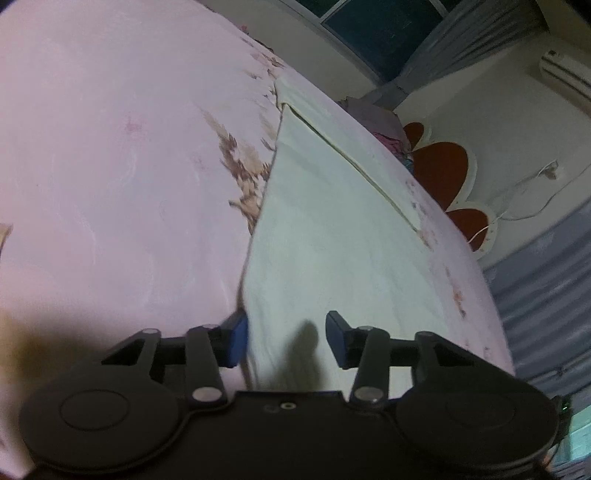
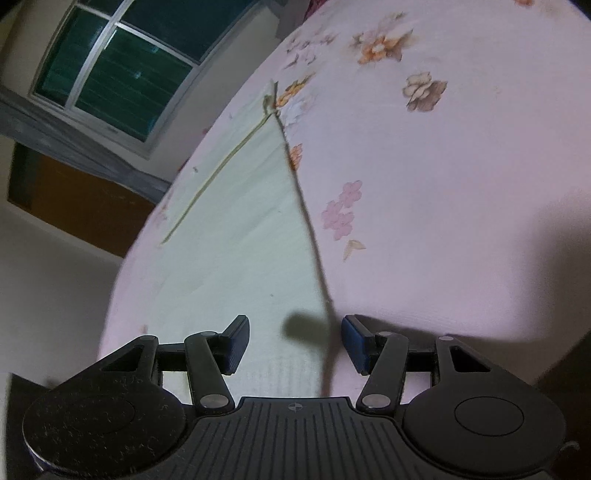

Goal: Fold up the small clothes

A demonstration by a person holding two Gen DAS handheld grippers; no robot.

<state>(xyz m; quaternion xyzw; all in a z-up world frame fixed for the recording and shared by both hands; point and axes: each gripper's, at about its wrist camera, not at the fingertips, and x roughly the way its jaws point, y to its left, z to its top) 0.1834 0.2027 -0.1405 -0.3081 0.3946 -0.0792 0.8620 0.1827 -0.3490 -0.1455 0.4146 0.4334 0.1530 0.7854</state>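
Left gripper (image 1: 286, 339), right gripper (image 2: 295, 343) released, straddling pale cloth (image 1: 325, 236) edges on bedsheet (image 1: 110, 147).

Left wrist camera: sits just behind the left hand-held gripper (image 1: 286, 339), looks forward and down along its fingers, close above the pale cloth (image 1: 332, 229) on the bed (image 1: 110, 147). Cloth's left edge runs up the middle of the view; window (image 1: 384, 33) lies beyond the cloth, top right.

Right wrist camera: same mounting on the right hand-held gripper (image 2: 293, 343), also tilted down and close. Cloth's (image 2: 236, 240) right edge runs up the middle; window (image 2: 122, 74) beyond, top left.

Shared: the cloth, the flowered bed sheet around it, the window.
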